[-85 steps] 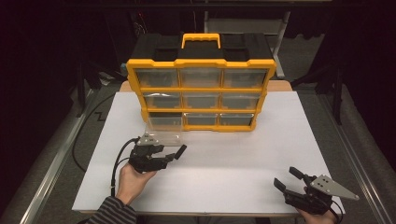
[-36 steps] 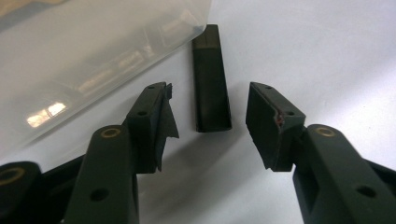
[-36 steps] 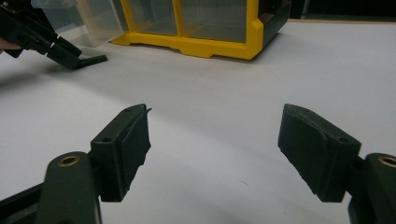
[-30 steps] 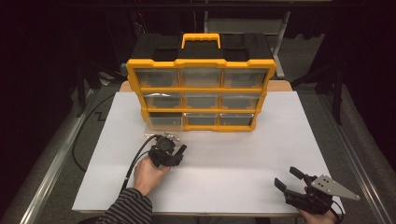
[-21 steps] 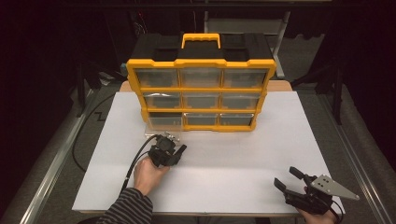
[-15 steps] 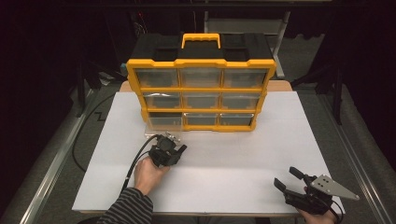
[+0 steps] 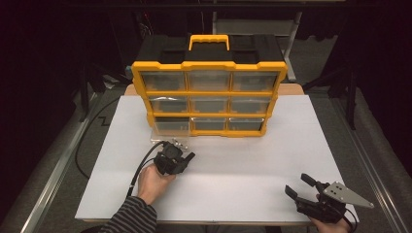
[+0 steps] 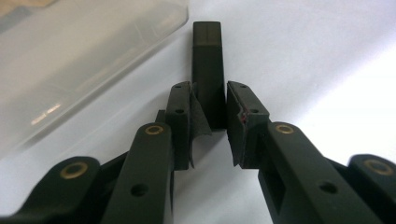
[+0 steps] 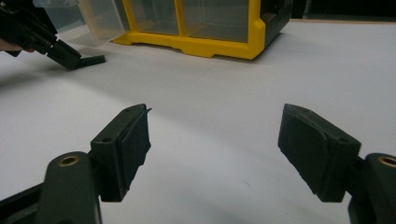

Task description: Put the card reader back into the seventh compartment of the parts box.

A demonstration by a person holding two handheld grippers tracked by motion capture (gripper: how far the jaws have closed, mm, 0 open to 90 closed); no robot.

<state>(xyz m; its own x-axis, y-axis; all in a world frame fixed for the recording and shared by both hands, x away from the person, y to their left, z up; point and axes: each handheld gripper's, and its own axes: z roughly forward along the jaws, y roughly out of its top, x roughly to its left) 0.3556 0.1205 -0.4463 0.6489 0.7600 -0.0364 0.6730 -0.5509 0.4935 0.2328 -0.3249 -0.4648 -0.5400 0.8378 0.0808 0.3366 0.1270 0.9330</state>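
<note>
A short black bar (image 8: 208, 51) lies on the white tabletop, and my left gripper (image 8: 208, 100) is shut on its near end. Seen from above, that left gripper (image 7: 187, 158) sits just in front of the pulled-out clear bottom-left drawer (image 7: 170, 127) of the yellow and black organiser (image 7: 209, 92). From the right gripper view, the same bar (image 9: 93, 59) pokes out of the left gripper's jaws (image 9: 70, 58) flat on the table. My right gripper (image 9: 215, 140) stands open with nothing between its pads. It rests near the front right corner (image 7: 299, 187).
The white sheet (image 7: 252, 155) covers the table between the organiser and the front edge. The organiser's other clear drawers (image 7: 209, 103) are pushed in. A cable (image 7: 141, 167) trails from the left gripper. Dark floor and metal rails flank the table.
Since the oldest frame, my left gripper has shifted a little right and toward the organiser, and its spread jaws have closed. My right gripper has stayed put.
</note>
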